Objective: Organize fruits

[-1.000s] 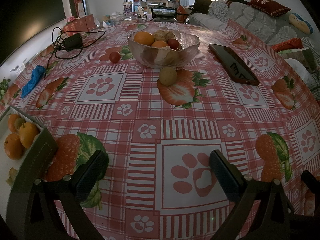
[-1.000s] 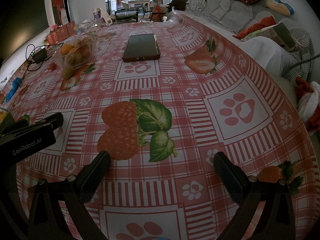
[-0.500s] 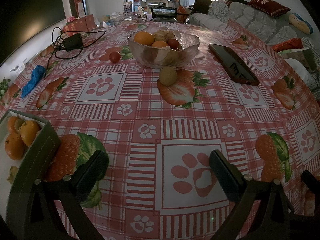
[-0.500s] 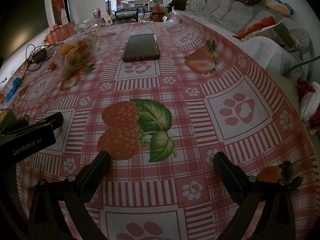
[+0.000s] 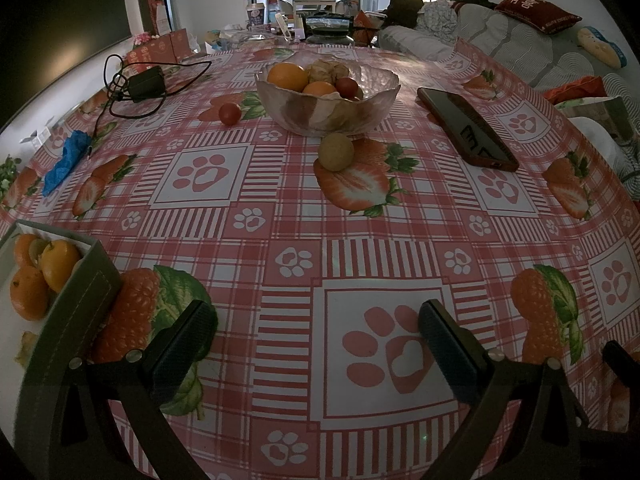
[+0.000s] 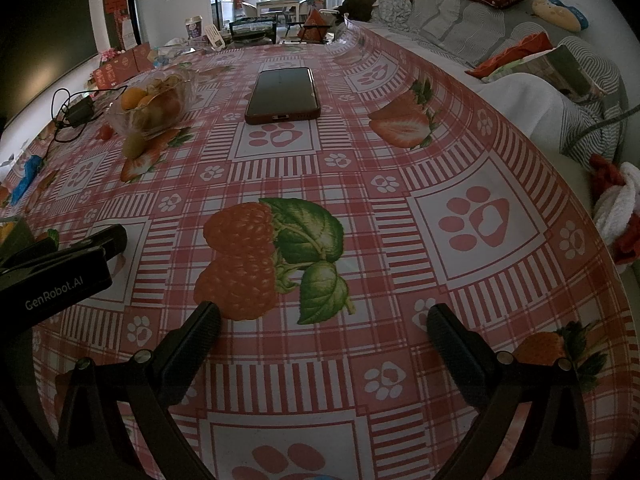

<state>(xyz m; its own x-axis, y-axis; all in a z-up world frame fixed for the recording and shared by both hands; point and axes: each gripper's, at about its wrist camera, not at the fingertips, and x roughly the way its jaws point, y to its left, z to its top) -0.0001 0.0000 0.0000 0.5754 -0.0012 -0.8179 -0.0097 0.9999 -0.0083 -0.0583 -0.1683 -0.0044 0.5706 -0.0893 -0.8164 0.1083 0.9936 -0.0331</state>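
Your table [image 5: 280, 240], under its red checked cloth of paw prints and strawberries, fills both views ahead of your fingers. Far beyond your left gripper [image 5: 318, 344], past the midline between its fingers, stands the glass bowl [image 5: 328, 110] holding oranges, a small red fruit and papery husked fruits. Just outside the left finger [image 5: 184, 344], touching nothing of yours, sits the grey box [image 5: 76, 312] with oranges [image 5: 44, 276] inside. A dark phone [image 5: 466, 130] lies far ahead, beyond the right finger's side. A charger with its cable [image 5: 140, 82] rests far off to the left. A yellowish round fruit [image 5: 336, 151] lies on the cloth just in front of the bowl, and a small red tomato [image 5: 230, 113] lies just left of it. Your left gripper is spread wide and holds nothing; your right gripper [image 6: 324, 336] is likewise spread wide and empty, over a printed raspberry.
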